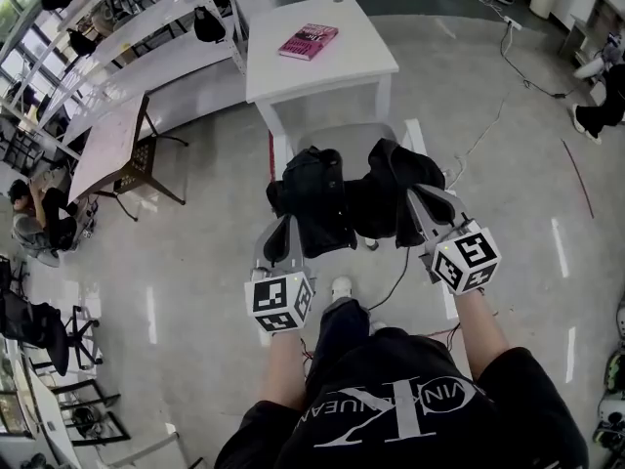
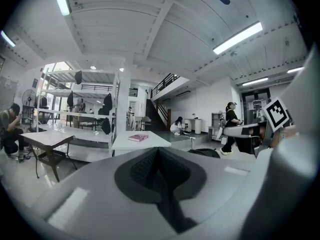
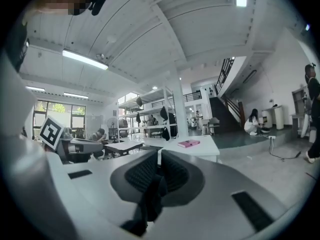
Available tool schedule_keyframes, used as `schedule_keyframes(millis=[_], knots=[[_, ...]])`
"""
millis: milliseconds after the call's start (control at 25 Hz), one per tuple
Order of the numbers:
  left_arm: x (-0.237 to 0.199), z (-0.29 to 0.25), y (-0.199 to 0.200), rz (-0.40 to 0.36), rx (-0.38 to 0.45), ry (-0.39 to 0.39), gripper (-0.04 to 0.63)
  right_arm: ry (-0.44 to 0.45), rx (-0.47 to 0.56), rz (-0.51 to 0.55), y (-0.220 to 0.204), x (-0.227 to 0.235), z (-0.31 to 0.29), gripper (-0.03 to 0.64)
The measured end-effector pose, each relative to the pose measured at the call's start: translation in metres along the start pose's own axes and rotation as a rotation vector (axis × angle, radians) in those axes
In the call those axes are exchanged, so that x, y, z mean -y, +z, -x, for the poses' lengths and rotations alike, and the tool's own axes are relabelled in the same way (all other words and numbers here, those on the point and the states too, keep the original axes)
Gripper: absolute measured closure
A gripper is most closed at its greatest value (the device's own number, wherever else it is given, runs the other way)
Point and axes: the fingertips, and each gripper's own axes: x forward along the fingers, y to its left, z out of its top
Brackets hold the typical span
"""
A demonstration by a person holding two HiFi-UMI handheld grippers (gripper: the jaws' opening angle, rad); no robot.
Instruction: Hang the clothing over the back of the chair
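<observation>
My left tongs and right tongs each pinch an edge of the garment, which looks soft, light and easy to drape.

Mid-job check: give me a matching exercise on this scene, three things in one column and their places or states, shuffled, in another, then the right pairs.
Things:
1. pink book
2. black clothing
3. table with dark legs

Places or states:
A. held up between the left gripper and the right gripper, both shut on it
B. stands off to the left
C. lies on the white table

Pairs: 1-C, 2-A, 3-B
</observation>
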Motion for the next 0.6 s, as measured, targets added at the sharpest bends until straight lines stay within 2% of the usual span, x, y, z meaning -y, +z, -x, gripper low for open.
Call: schedule_keyframes(millis=[240, 600], knots=[[-0.002, 0.022, -0.009, 0.017, -0.001, 0.024, 0.584, 0.023, 0.0, -0.005, -0.01, -0.015, 0.012, 0.584], [-0.003, 0.035, -0.003, 0.012, 0.052, 0.04, 0.584, 0.017, 0.025, 0.005, -0.014, -0.028, 0.027, 0.584]])
